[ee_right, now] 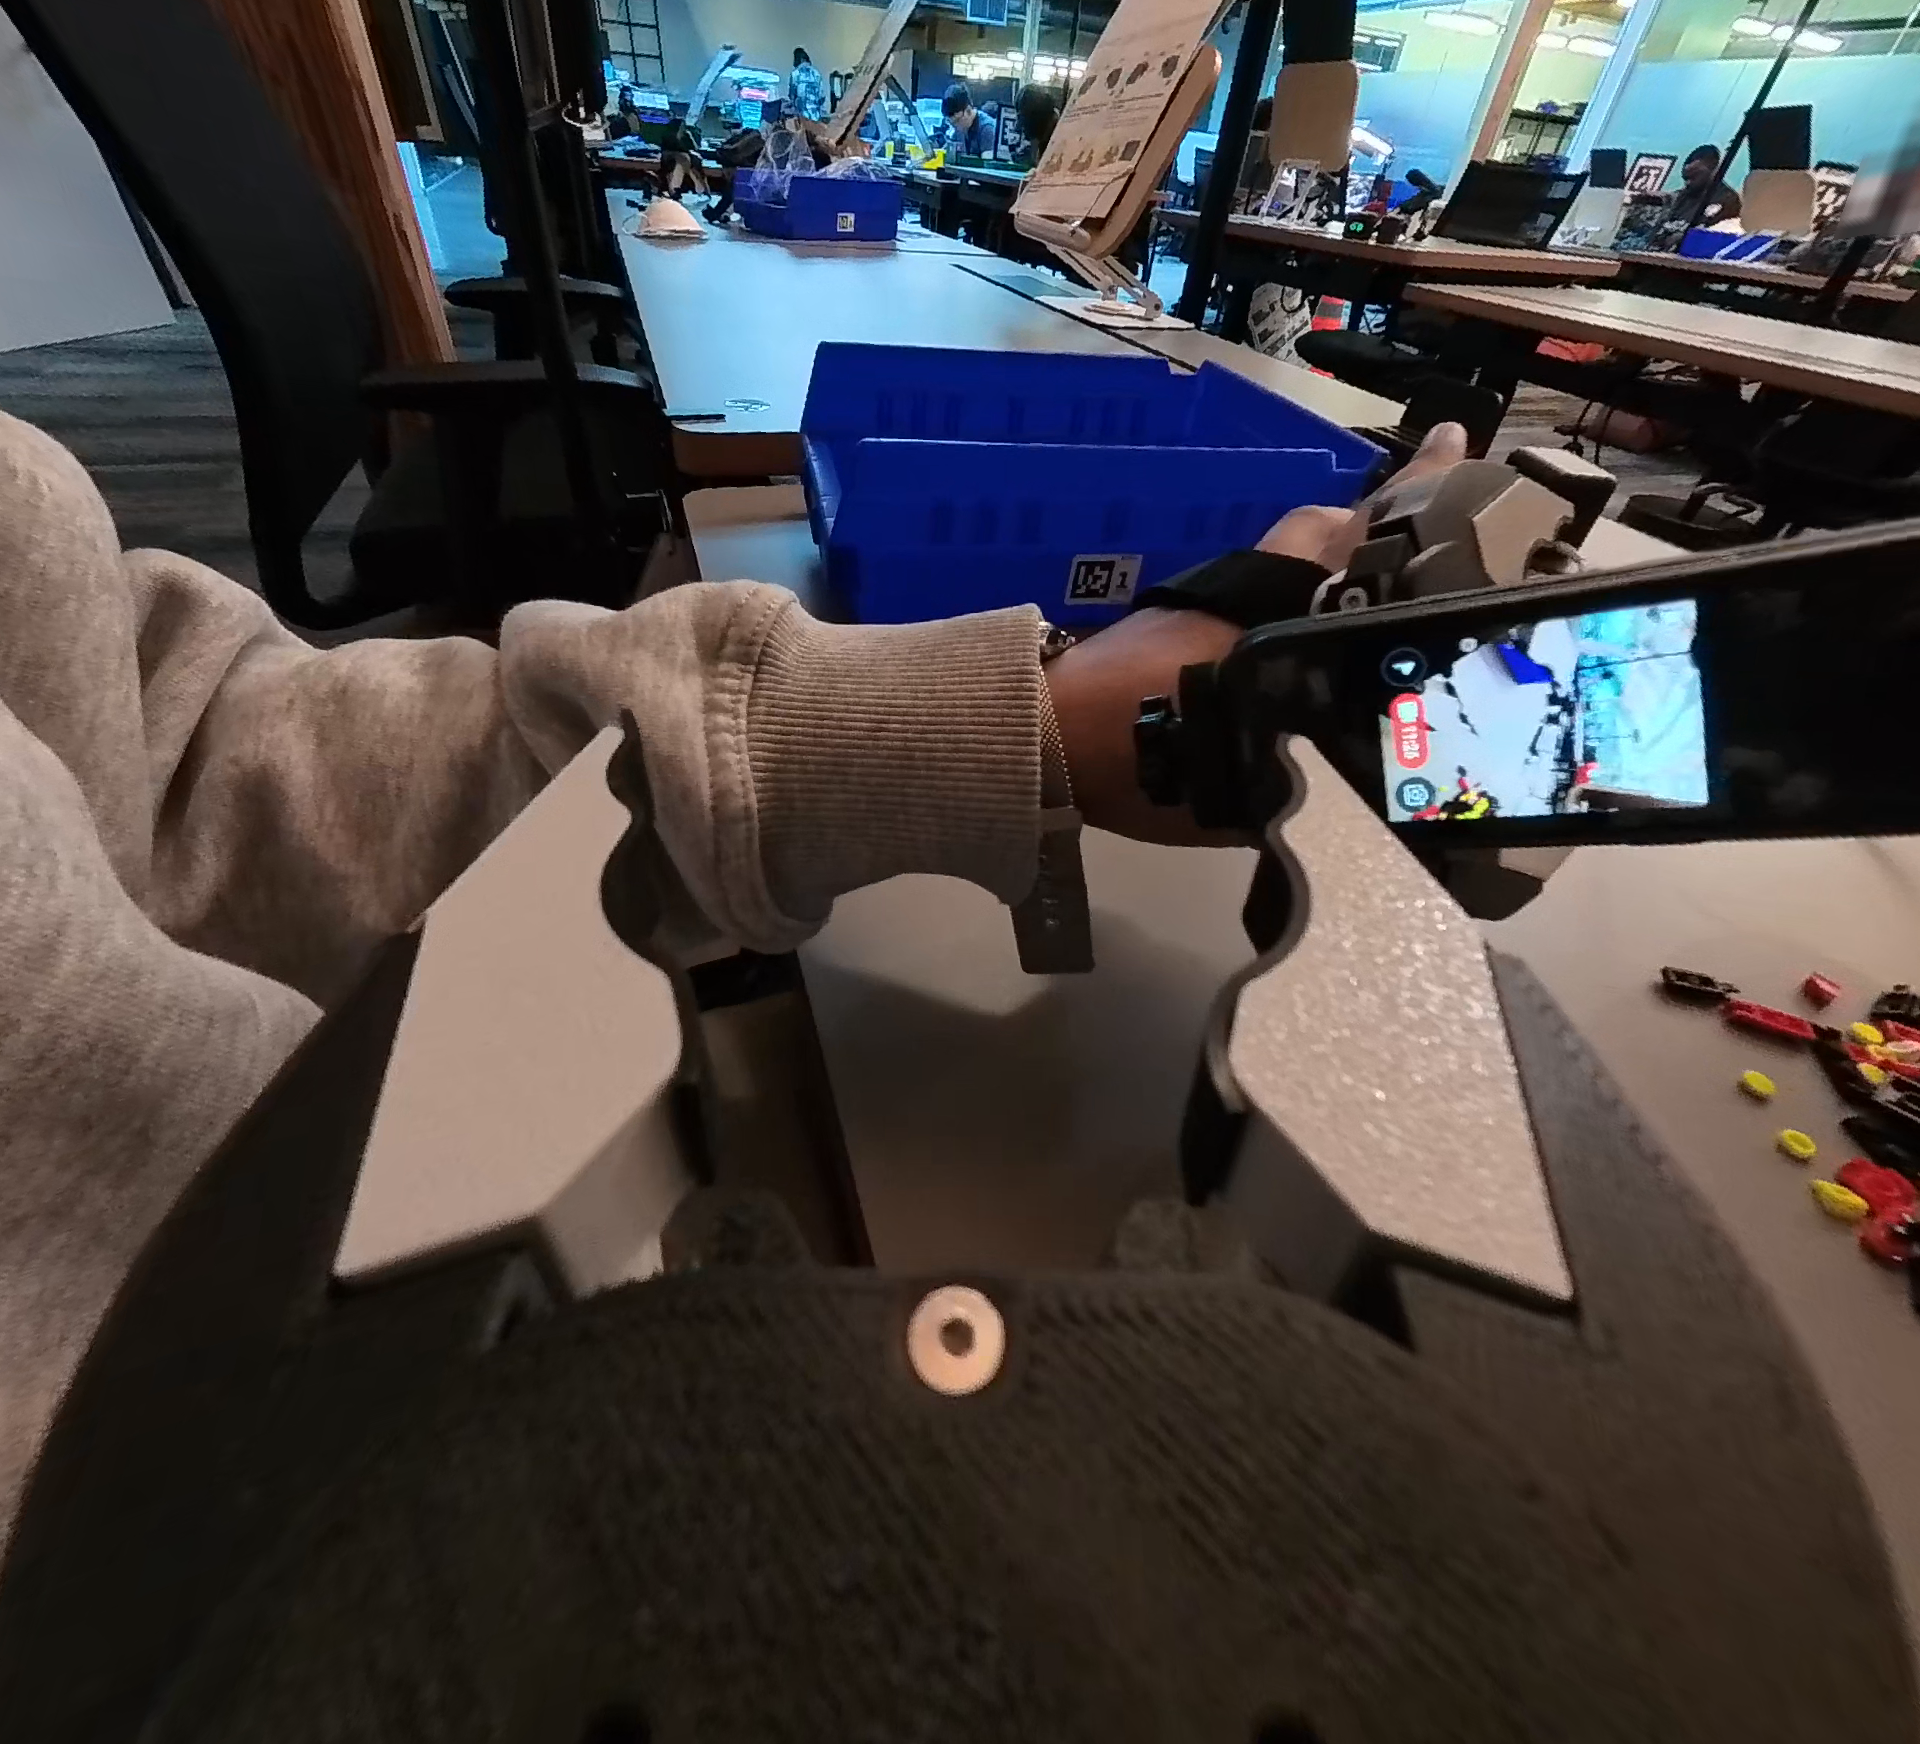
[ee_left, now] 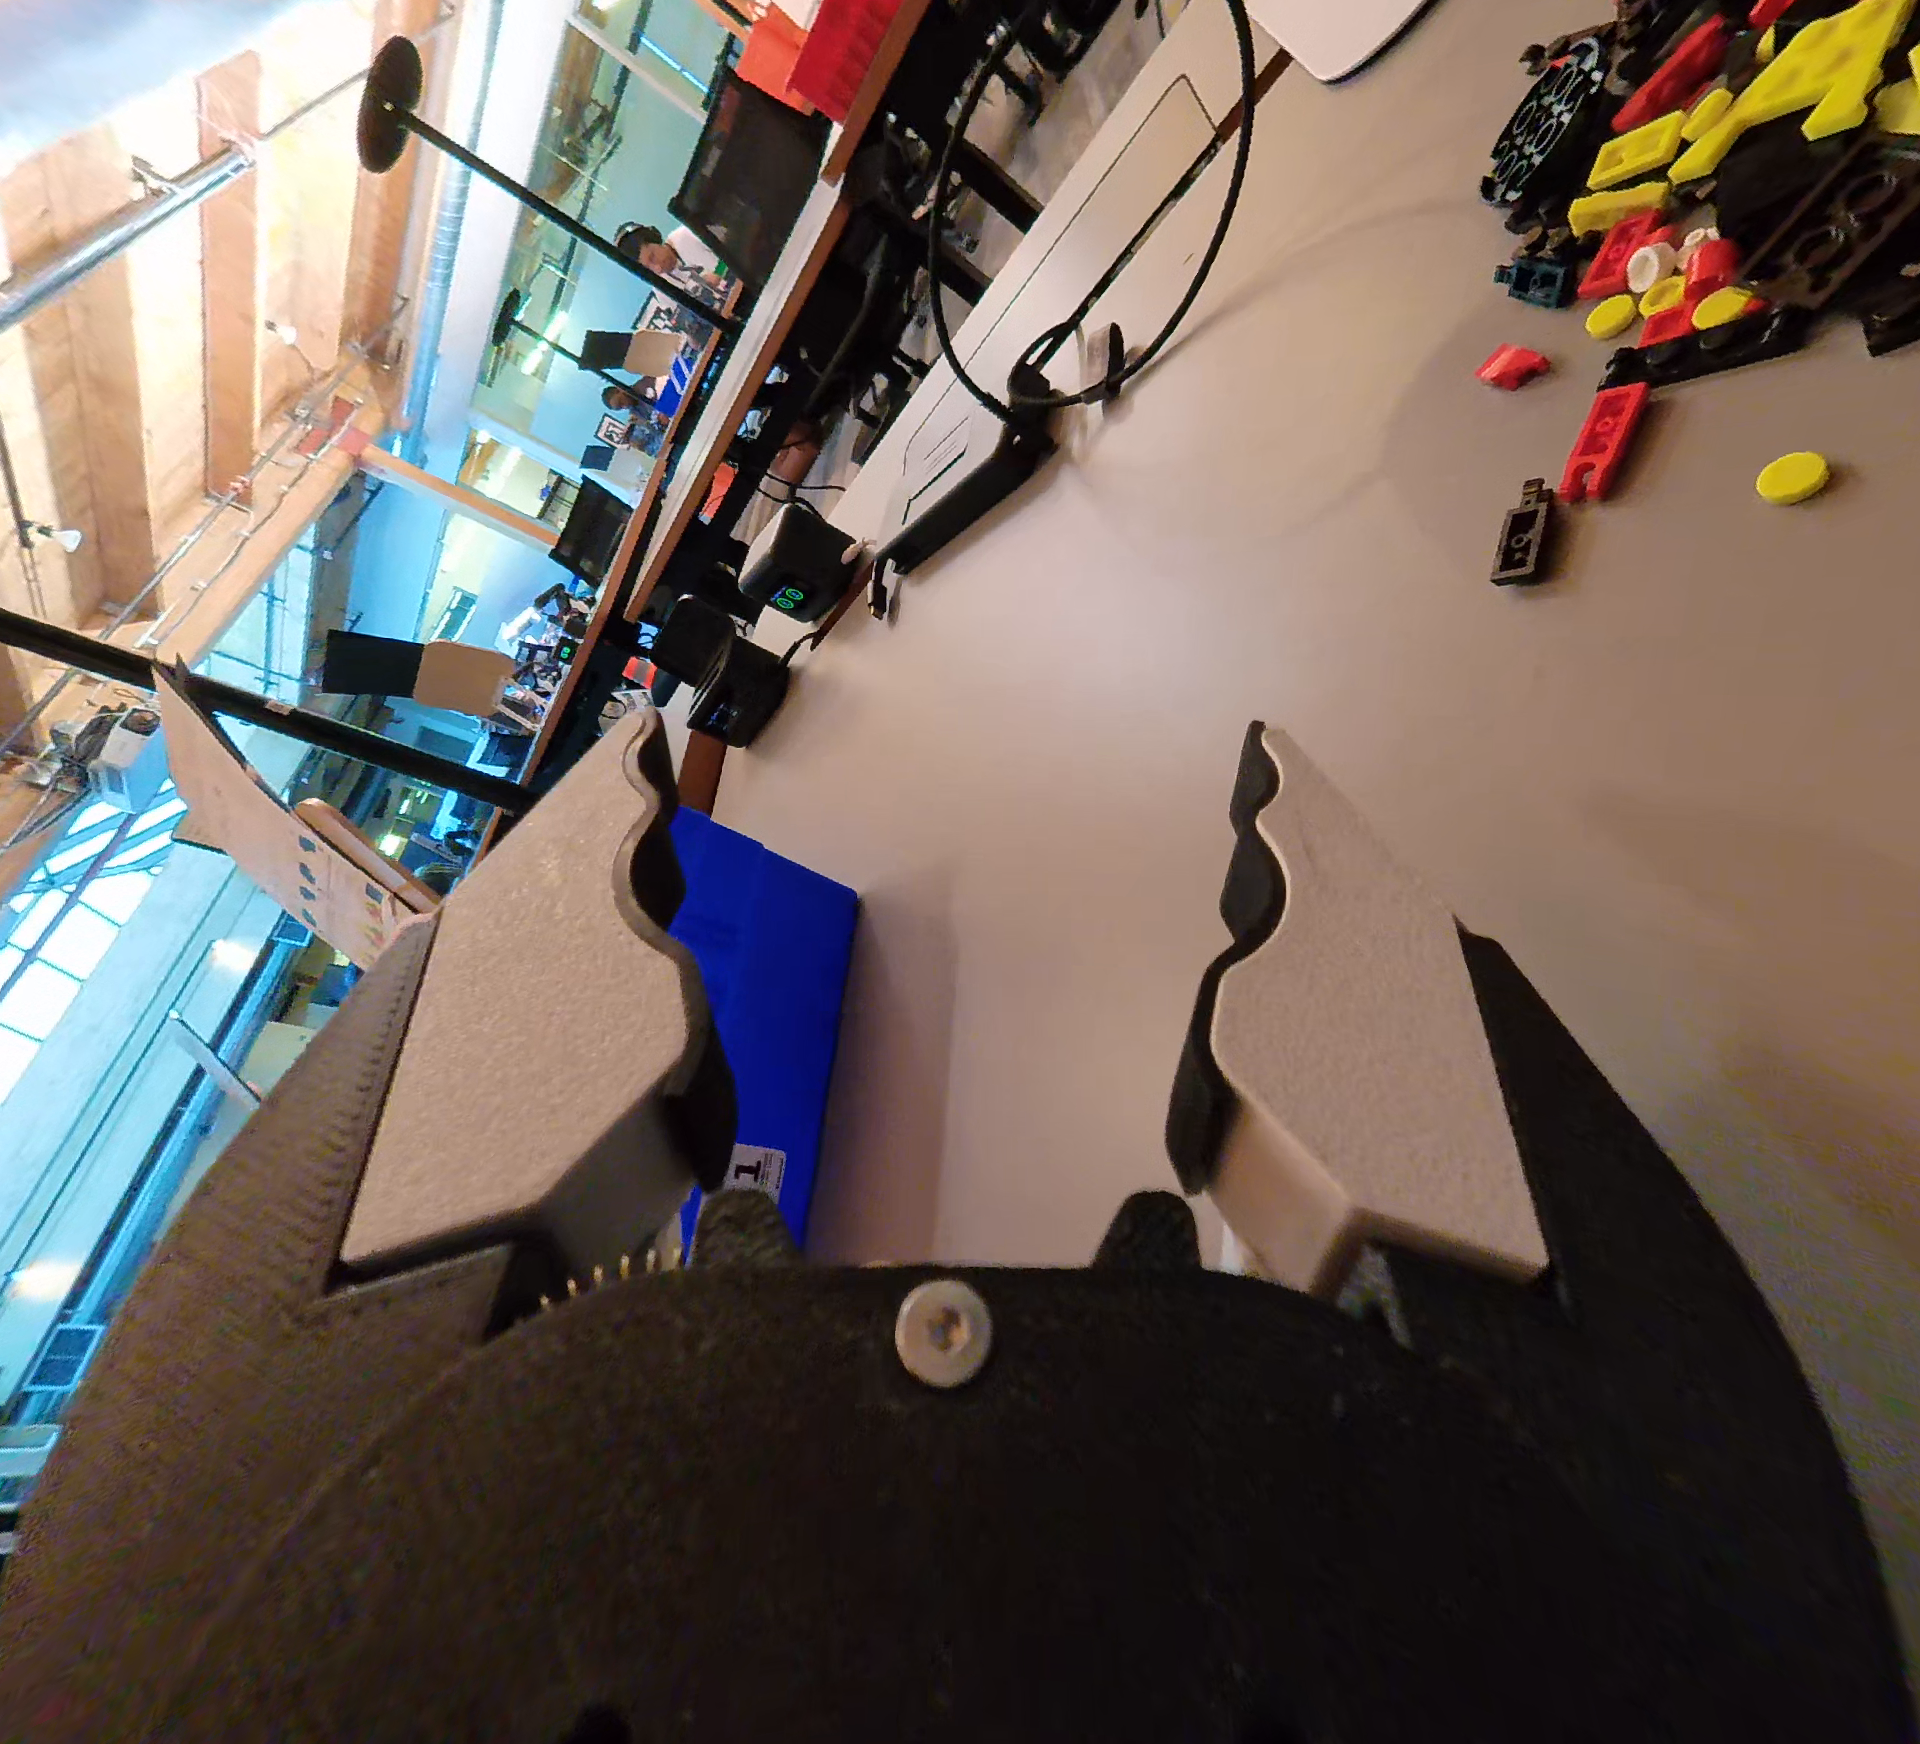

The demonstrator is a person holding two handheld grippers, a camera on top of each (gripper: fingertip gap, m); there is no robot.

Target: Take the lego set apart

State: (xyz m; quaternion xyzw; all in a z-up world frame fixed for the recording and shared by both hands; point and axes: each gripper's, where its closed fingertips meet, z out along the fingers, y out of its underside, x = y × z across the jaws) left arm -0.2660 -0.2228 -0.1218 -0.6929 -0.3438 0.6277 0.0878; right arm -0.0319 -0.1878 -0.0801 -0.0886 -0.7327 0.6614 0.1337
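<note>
Neither gripper is at work on the lego set at this moment; the step in hand looks like a pause or a repositioning between pulls. The set lies on the grey table, already largely broken up: a heap of red, yellow and black pieces at the upper right of the left wrist view, with strays just outside it, among them a yellow round stud, a red plate and a small black piece.

The left gripper is rolled on its side, well apart from the heap. Its jaws stand wide with nothing between them and touch nothing. A blue bin sits beyond its left finger.

The right gripper is likewise spread wide and empty, hanging above the table near its edge. It looks across at the person's sleeve and hand, which carries the other gripper with its phone (screen lit). The loose bricks lie off to the right of this view.

The next move probably calls for both grippers to turn back toward the heap, one pinning a joined cluster while the other narrows onto a single brick and pries it off.
</note>
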